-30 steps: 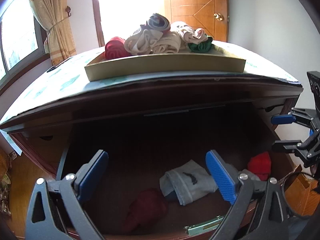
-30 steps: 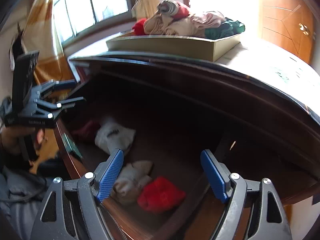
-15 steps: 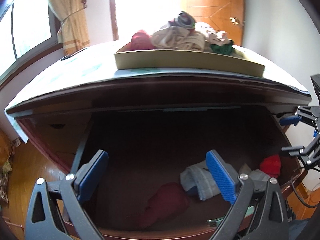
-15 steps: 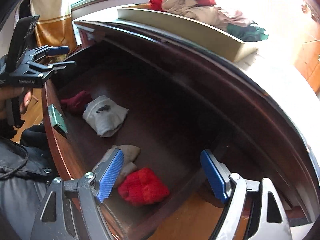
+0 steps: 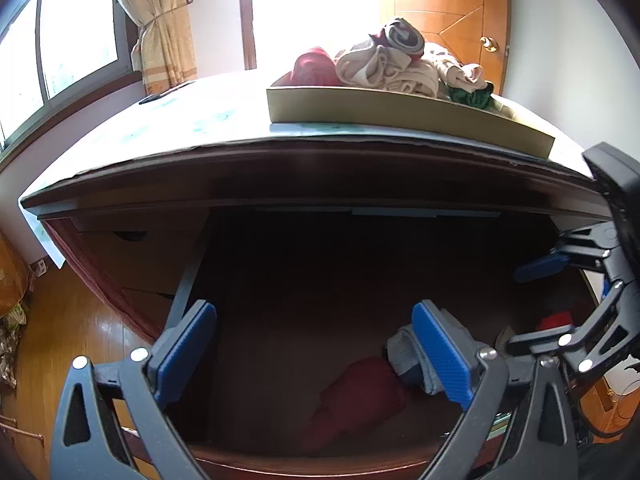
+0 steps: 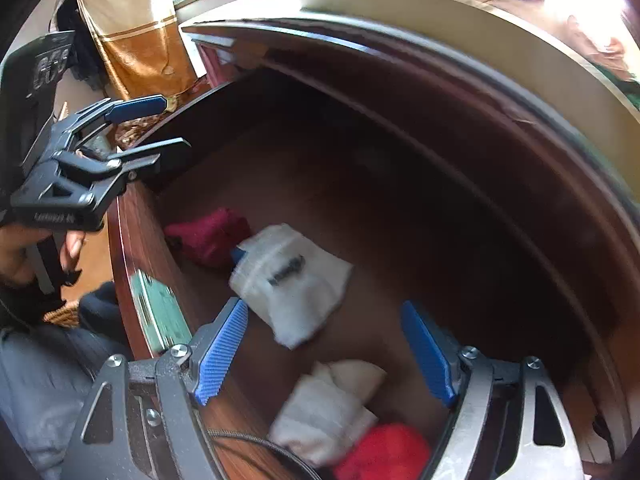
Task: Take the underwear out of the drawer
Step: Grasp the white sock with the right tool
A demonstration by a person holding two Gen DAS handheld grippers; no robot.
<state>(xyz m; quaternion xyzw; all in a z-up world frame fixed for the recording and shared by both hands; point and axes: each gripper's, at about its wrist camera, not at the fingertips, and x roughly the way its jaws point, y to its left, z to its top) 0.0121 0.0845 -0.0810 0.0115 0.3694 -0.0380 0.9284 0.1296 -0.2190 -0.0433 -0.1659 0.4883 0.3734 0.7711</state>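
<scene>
The wooden drawer (image 6: 132, 248) stands pulled open under the desk top. Inside lie a dark red folded piece (image 5: 360, 396) (image 6: 208, 236), a grey-white folded piece with a dark logo (image 6: 296, 280) (image 5: 404, 356), a cream piece (image 6: 332, 404) and a bright red piece (image 6: 384, 456) (image 5: 554, 318). My left gripper (image 5: 316, 356) is open and empty above the drawer's front left; it also shows in the right wrist view (image 6: 156, 126). My right gripper (image 6: 324, 348) is open and empty, hovering above the grey-white and cream pieces; it also shows in the left wrist view (image 5: 532, 304).
A shallow cardboard tray (image 5: 400, 120) with a heap of folded underwear (image 5: 392, 64) stands on the desk top. A metal handle plate (image 6: 156, 312) sits on the drawer front. Curtains (image 5: 164, 32) and a window are at the left, wooden floor (image 5: 72, 320) below.
My right gripper has moved down and in over the drawer, closer to the grey-white and cream pieces. My left gripper has shifted left. Both stay open.
</scene>
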